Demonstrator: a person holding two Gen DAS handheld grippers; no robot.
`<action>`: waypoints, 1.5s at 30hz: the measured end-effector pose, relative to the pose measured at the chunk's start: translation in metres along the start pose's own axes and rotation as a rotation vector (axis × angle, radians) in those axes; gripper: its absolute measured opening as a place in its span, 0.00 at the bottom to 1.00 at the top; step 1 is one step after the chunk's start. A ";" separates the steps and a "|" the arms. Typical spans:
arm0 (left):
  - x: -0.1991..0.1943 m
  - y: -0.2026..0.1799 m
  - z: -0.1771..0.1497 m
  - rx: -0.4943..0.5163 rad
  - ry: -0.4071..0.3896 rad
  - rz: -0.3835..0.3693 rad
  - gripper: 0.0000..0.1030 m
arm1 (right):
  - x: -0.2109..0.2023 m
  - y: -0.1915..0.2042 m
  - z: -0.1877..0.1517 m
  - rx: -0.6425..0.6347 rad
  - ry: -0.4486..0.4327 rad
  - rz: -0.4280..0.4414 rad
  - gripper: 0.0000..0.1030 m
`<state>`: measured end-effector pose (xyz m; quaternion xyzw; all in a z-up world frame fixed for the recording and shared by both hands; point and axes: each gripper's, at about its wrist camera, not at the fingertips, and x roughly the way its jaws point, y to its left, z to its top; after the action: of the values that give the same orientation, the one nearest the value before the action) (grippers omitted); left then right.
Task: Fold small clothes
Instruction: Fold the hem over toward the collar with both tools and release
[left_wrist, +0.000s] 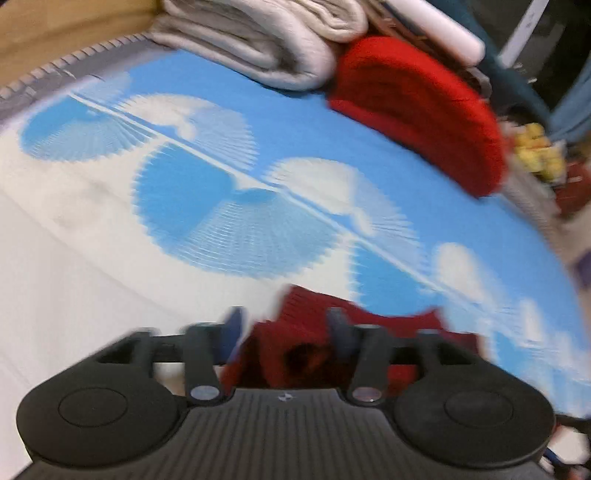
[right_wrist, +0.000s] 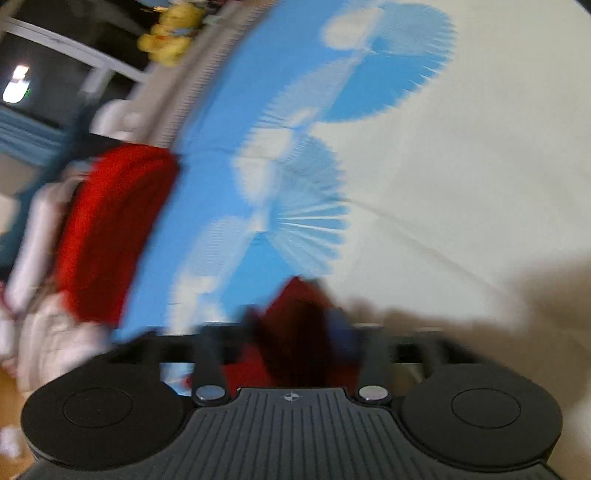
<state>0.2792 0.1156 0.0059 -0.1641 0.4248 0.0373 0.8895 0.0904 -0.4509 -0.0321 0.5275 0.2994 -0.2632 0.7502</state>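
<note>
Lying on sheet (left_wrist: 295, 122) – red garment (left_wrist: 295, 332), blurred

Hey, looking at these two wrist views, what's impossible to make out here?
- Red garment, left wrist view: blurred, lower part hidden behind the left claw; its shape and fold state are unclear.
- Same garment, right wrist view: smeared, cut off by the right claw.
- Yellow toy: too blurred to identify.

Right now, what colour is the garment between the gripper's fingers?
Red garment, clearest in the left wrist view.
</note>
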 end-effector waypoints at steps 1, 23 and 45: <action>-0.001 0.005 -0.004 0.012 -0.035 0.019 0.94 | -0.001 -0.006 -0.002 -0.004 0.002 0.031 0.76; -0.038 -0.005 -0.068 0.290 0.023 0.163 1.00 | -0.042 0.078 -0.107 -0.984 -0.048 -0.205 0.73; 0.026 -0.008 -0.056 0.466 -0.037 0.497 1.00 | -0.011 0.088 -0.068 -0.736 -0.178 -0.124 0.77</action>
<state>0.2556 0.0879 -0.0443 0.1526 0.4328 0.1577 0.8744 0.1334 -0.3584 0.0138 0.1786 0.3391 -0.2277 0.8951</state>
